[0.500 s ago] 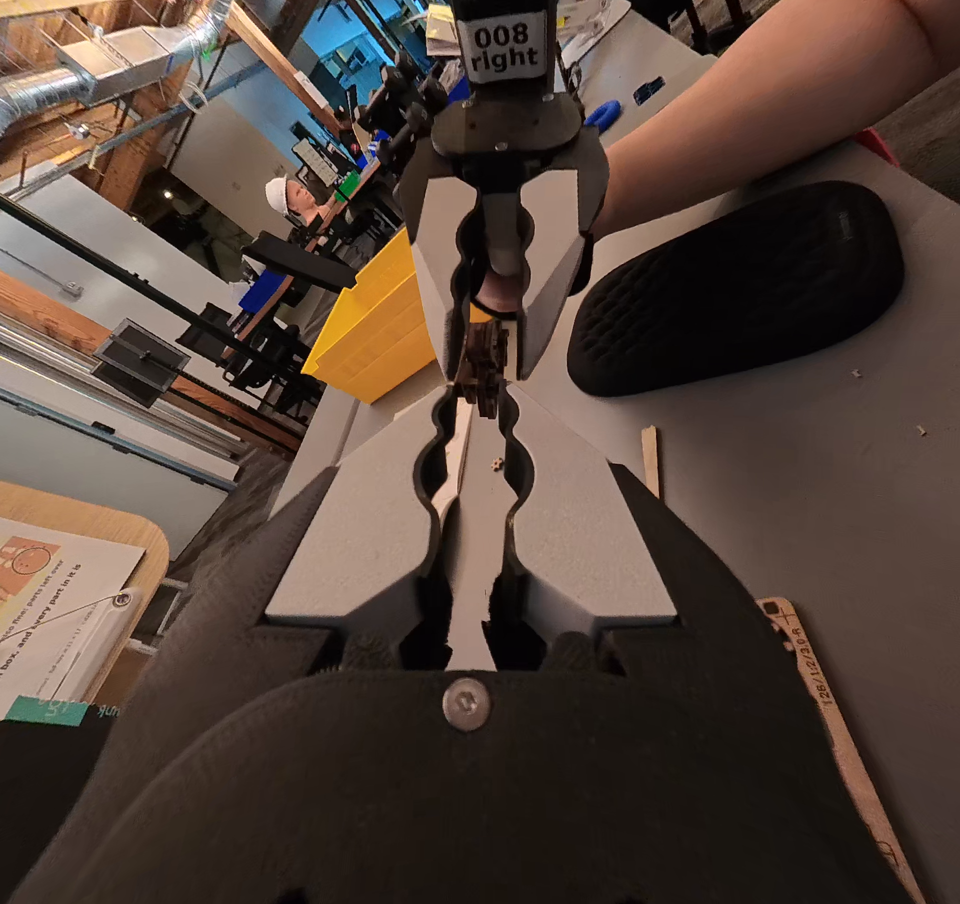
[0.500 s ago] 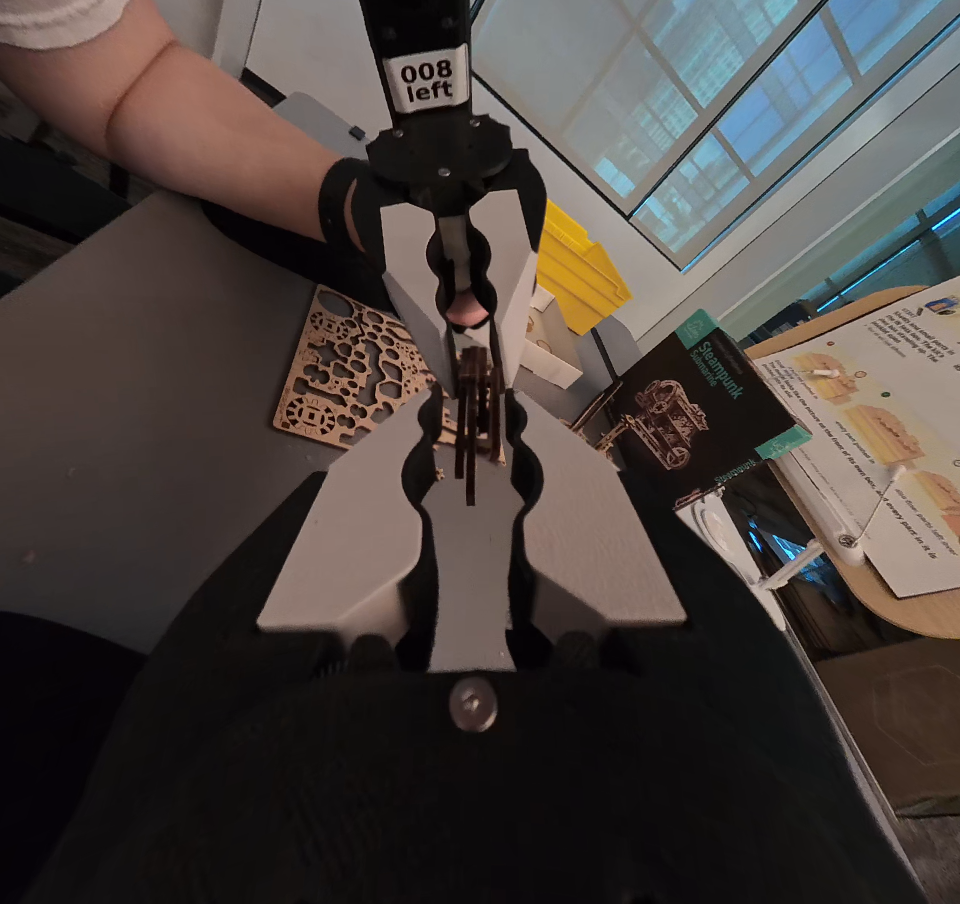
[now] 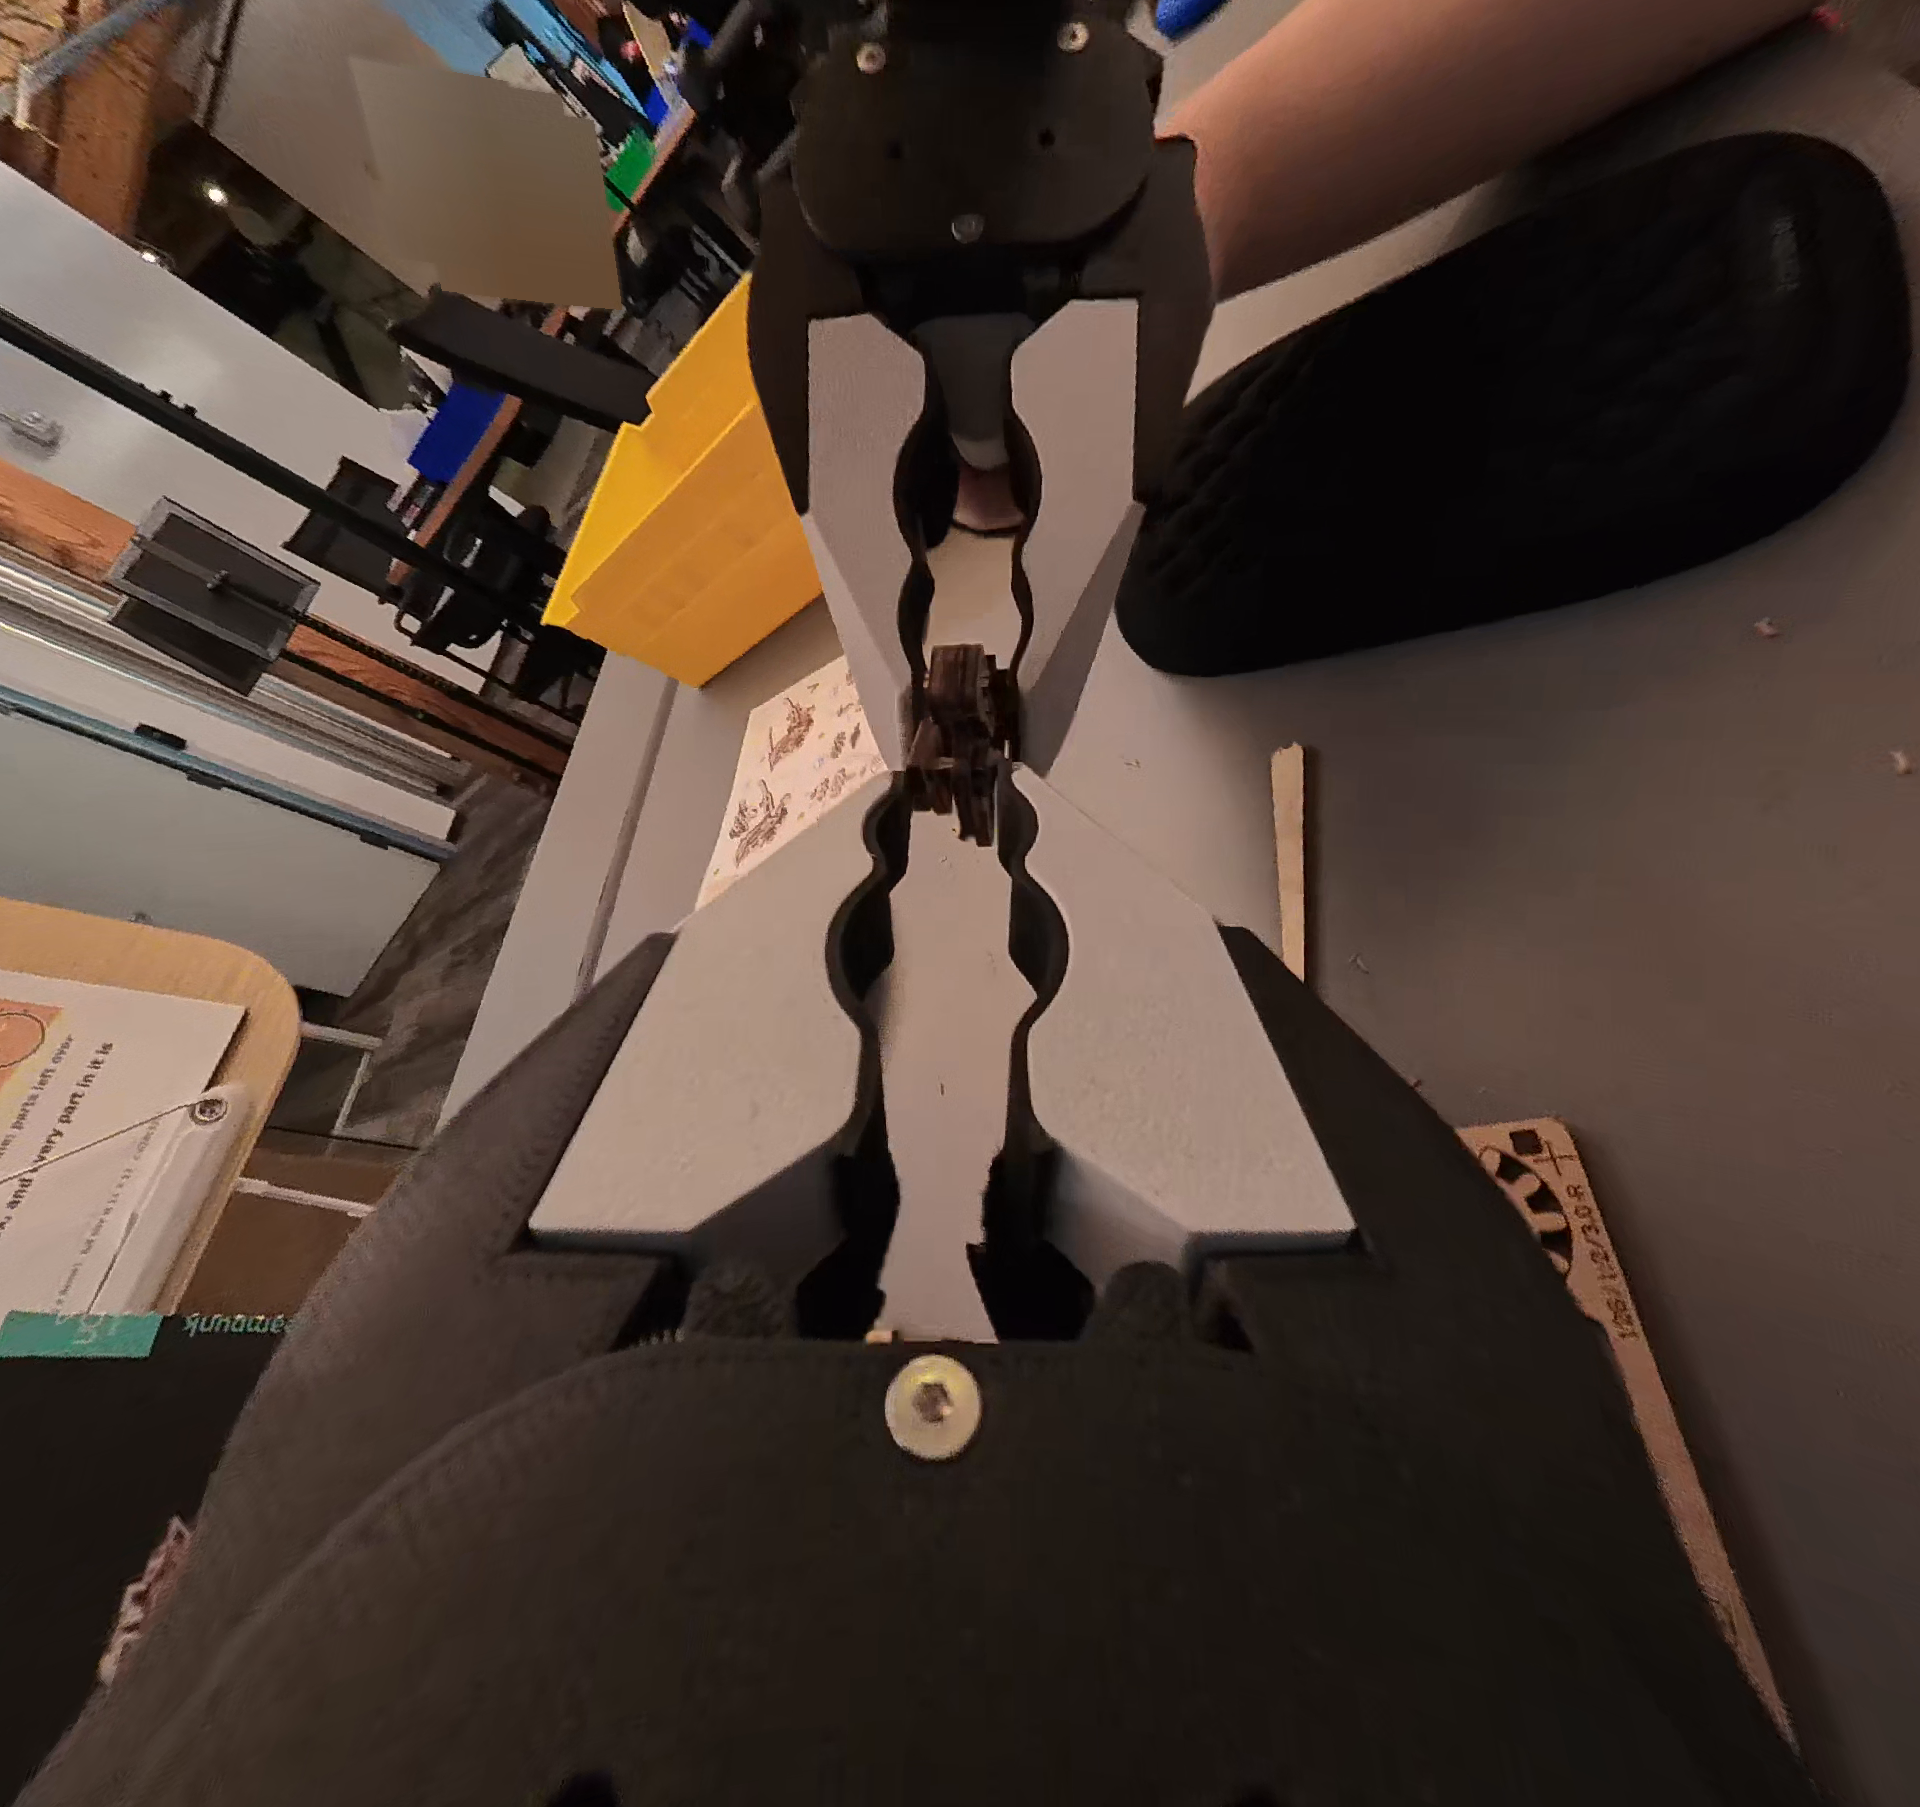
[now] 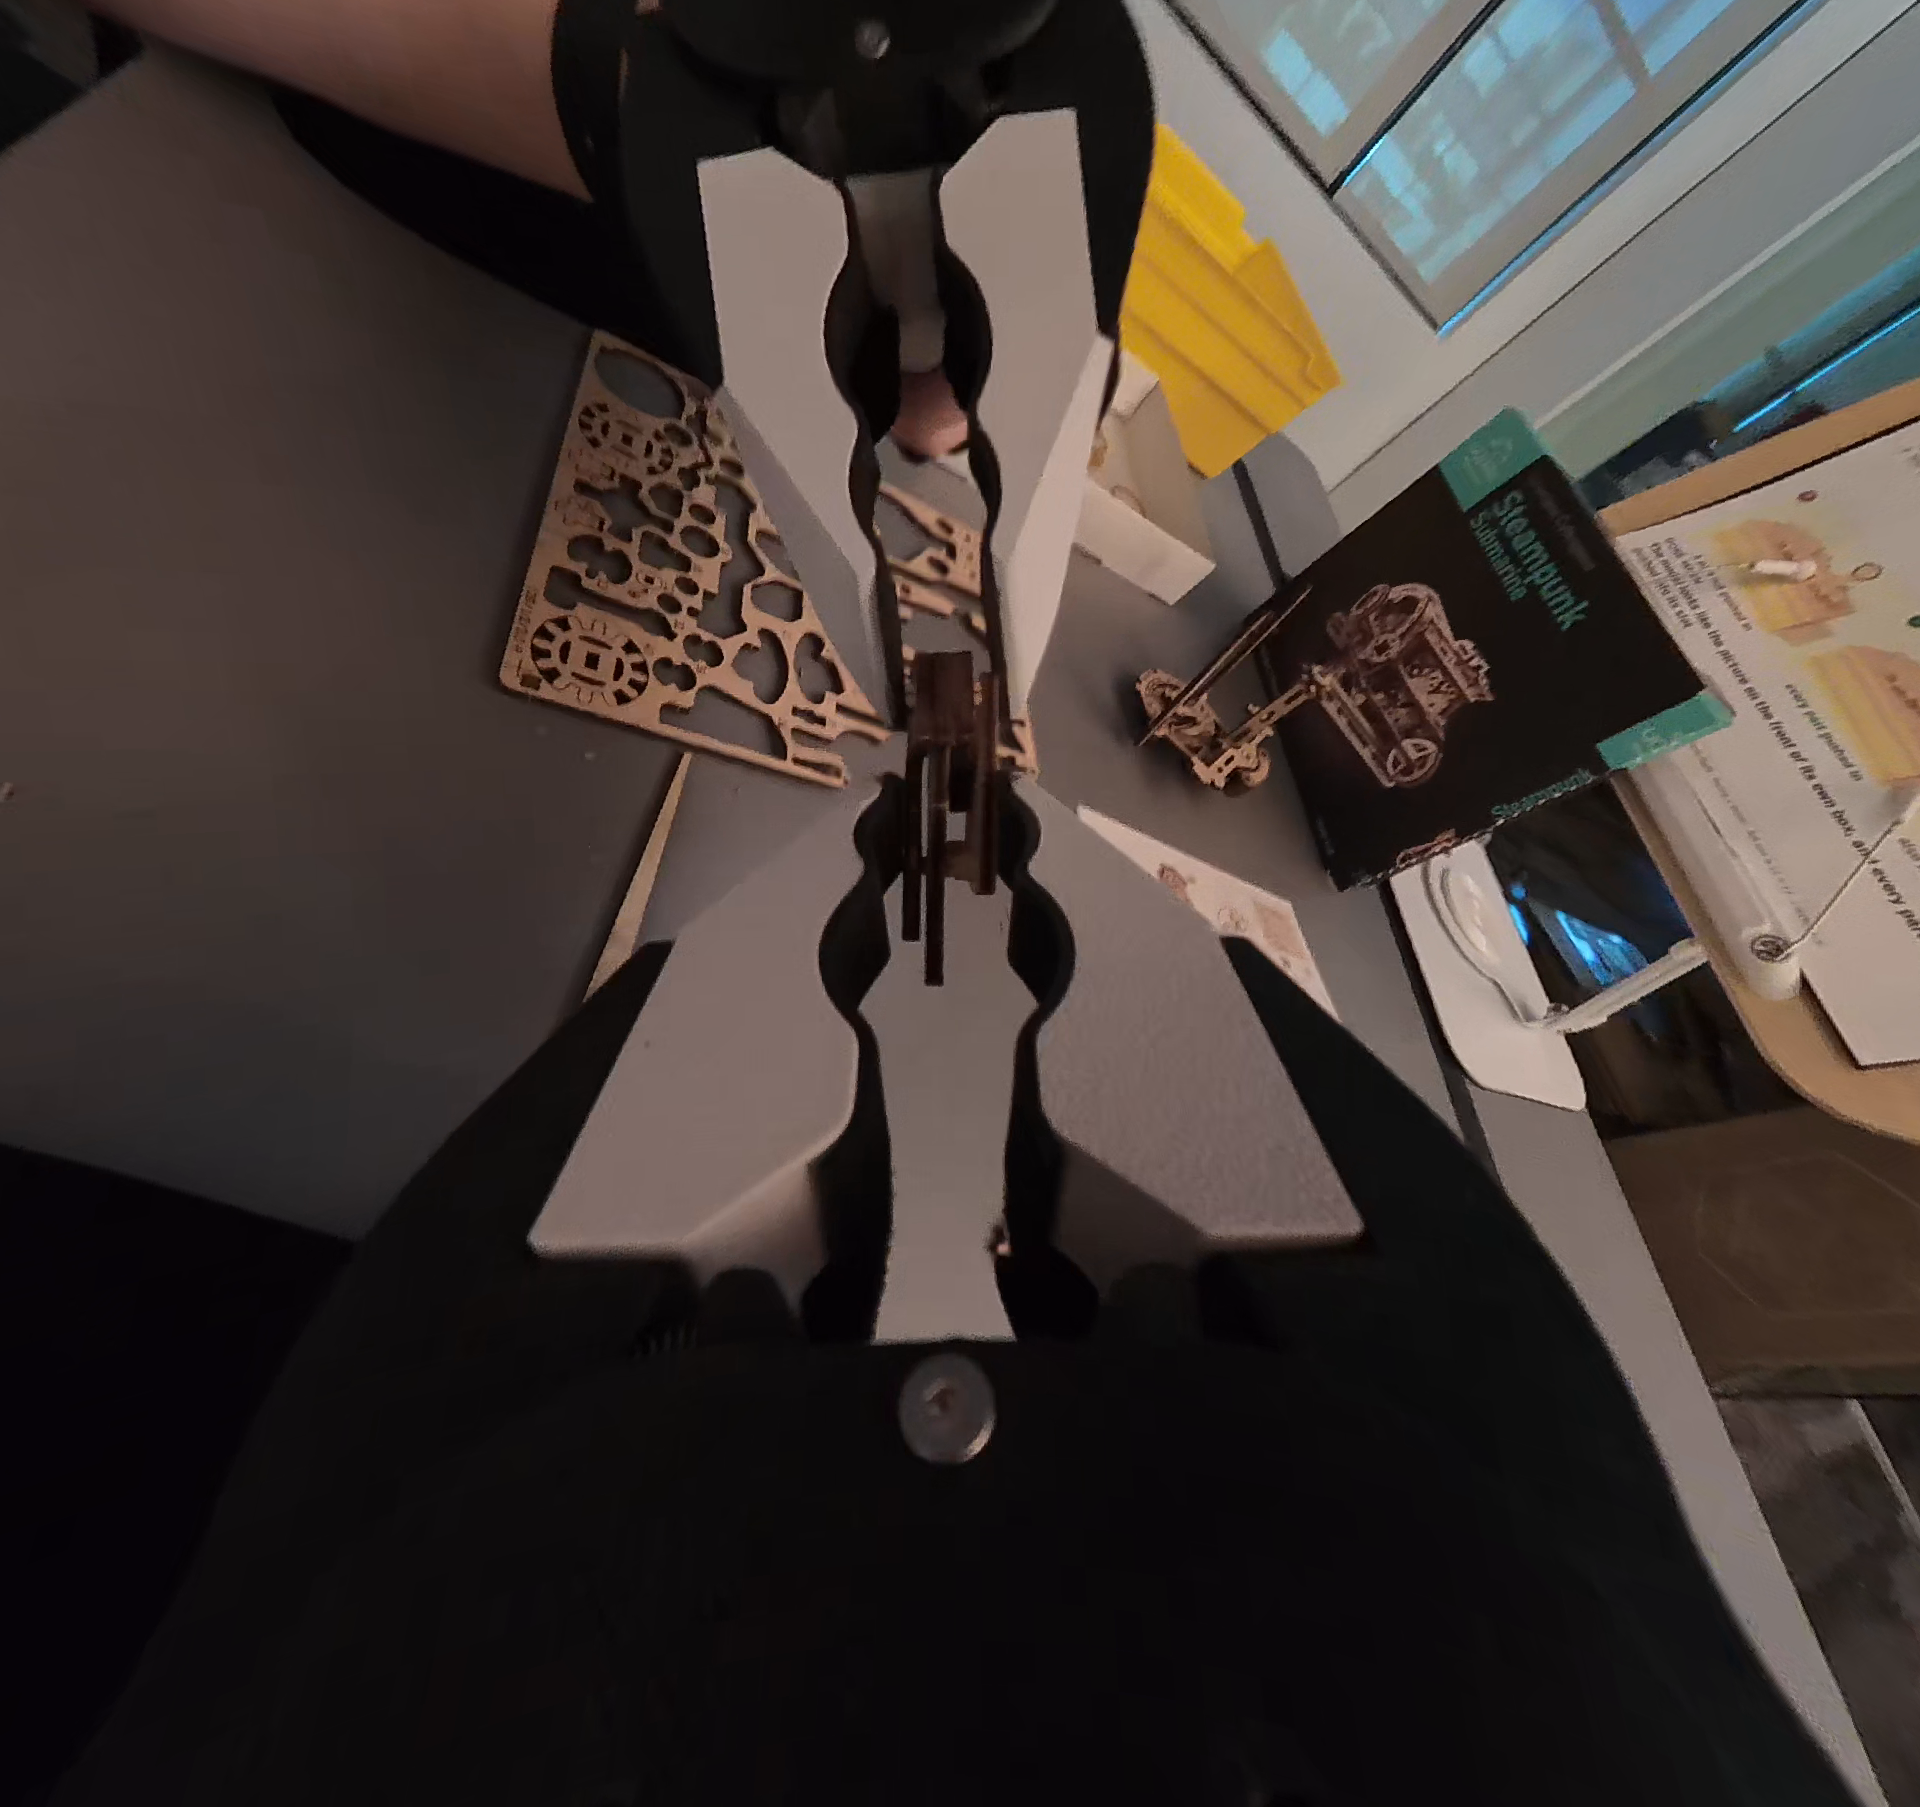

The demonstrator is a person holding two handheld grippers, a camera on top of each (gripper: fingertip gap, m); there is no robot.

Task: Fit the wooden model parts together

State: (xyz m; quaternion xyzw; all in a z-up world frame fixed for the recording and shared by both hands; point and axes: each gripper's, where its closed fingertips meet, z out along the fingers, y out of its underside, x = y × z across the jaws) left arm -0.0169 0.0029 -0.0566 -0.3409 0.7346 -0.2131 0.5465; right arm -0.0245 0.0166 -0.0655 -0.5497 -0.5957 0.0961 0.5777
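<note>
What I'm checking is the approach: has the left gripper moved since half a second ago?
Yes. The left gripper advanced: in its own view the fixed black pad looms larger and now runs off the right edge.

Dark wooden part cluster [image 3: 956, 749] [image 4: 951, 801], thin plates edge-on, held above table between gripper tips.

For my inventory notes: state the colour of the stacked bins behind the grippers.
The stacked bins are bright yellow, clearest in the left wrist view.

Wooden assembly [image 4: 951, 801] joints behind fingers [image 4: 727, 1051]
</note>
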